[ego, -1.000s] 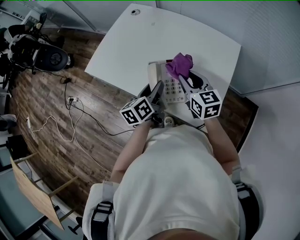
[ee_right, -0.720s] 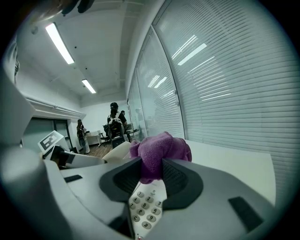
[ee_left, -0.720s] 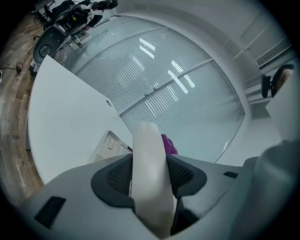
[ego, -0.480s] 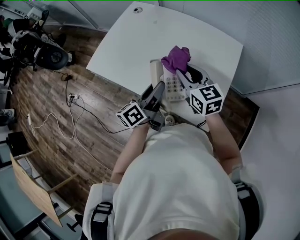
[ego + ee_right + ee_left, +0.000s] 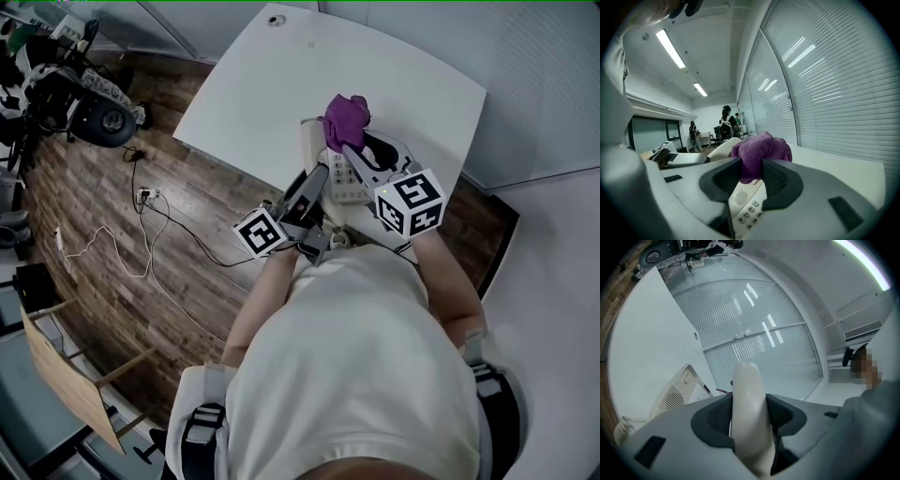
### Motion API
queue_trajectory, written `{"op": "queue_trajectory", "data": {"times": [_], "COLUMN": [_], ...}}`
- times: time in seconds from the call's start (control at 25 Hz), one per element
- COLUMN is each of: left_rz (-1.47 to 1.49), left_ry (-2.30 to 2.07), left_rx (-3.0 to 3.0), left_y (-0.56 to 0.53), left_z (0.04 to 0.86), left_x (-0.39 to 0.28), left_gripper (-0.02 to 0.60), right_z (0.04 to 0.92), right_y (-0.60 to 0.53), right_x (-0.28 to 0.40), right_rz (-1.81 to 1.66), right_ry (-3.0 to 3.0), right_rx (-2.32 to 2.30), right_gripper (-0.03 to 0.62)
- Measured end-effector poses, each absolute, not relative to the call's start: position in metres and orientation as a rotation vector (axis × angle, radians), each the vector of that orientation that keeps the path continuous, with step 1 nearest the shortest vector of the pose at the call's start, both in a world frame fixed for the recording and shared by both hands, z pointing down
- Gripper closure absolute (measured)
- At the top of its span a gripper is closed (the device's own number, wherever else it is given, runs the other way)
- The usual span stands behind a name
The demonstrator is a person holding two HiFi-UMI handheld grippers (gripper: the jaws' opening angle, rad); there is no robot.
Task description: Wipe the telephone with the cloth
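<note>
At the near edge of the white table (image 5: 281, 84): telephone (image 5: 349, 180), both grippers engaged.

Head view: the telephone sits on the table close to the person's body. The left gripper (image 5: 315, 178) reaches in at its left side. The right gripper (image 5: 345, 148) is over the keys, with a bunched purple cloth (image 5: 345, 114) at its tip, above the far end of the telephone. Wood floor (image 5: 112, 253) lies to the left.
Left gripper view: the jaws are clamped on the cream handset (image 5: 747, 399), a pad against each side. Its tip shows against the window blinds (image 5: 754, 329), with the telephone's vented base to the left and a coiled cord (image 5: 621, 427) at the lower left.
Right gripper view: the jaws pinch the cloth, which bulges past the pads. The keypad (image 5: 749, 213) lies directly below, and people (image 5: 726, 123) stand far off.
</note>
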State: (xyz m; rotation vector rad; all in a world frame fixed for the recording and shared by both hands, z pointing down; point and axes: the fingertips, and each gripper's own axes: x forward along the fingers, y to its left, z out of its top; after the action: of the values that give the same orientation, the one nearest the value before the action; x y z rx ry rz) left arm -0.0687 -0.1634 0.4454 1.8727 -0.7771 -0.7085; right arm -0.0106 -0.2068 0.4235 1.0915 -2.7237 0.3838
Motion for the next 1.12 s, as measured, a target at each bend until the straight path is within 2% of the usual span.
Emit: {"op": "queue_trajectory", "data": {"times": [1.12], "left_rz": [-0.828], "left_ry": [-0.768], "left_rx": [1.841], "left_y": [-0.171], "left_z": [0.435], "left_x": [-0.085], "left_gripper": [0.359], "right_z": [0.431], "right_y": [-0.165], "right_x": [-0.041], "right_rz": [0.425], "right_ry": [-2.766], "right_rx": [0.906], "right_gripper": [0.459]}}
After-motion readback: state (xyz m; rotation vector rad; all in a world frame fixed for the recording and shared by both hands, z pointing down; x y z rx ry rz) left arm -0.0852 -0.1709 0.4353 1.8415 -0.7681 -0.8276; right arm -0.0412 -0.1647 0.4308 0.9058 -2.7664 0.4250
